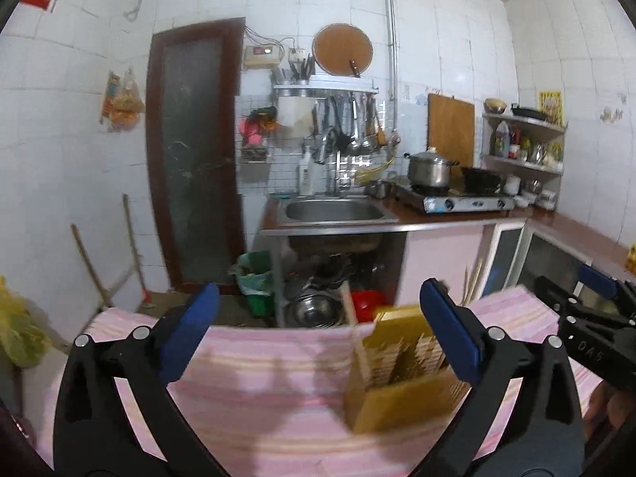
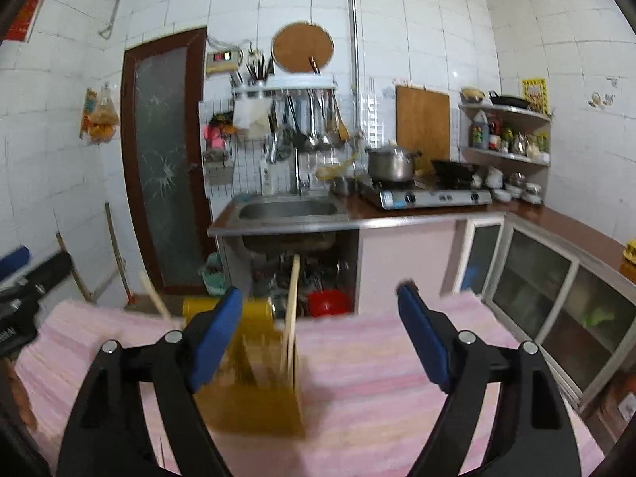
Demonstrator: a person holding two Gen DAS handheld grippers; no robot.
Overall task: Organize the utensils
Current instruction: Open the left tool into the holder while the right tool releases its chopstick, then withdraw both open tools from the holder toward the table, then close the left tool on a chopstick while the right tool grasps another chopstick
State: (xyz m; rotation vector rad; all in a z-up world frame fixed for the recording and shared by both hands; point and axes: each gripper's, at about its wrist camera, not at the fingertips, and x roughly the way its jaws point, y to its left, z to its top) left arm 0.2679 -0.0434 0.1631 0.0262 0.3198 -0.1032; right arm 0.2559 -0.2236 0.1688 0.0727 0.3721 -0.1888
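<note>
Blue pads right up against our lens, and we see the left gripper (image 1: 318,330) with its jaws spread wide and nothing between them but striped cloth. That pink striped cloth (image 1: 258,377) covers the surface we are working over, and on it stands the yellow utensil holder (image 1: 401,373), a slatted box sitting toward the far edge of the cloth. From the left wrist view the holder is just inside the right-hand finger (image 1: 453,338) of that gripper, partly tucked behind its pad, and we cannot tell whether pad and box touch (the blur is heavy here). A wooden stick (image 1: 351,318) leans out of the holder toward the far edge.

Over to the right wrist view: the right gripper (image 2: 320,334) also stands with its jaws well apart, empty. Here the utensil holder lies behind and just beside the left-hand finger (image 2: 214,334), so it sits off to that side of the gap and not squarely in it. Pale chopsticks (image 2: 292,302) stand upright in the box, and another stick angles away on the box's other side.

Each gripper shows at the edge of the other's view, so we have them side by side at the near edge of the cloth, holder between them. Beyond the cloth's far edge, the sink (image 2: 290,210) and a red bowl (image 2: 330,302) under the counter.
</note>
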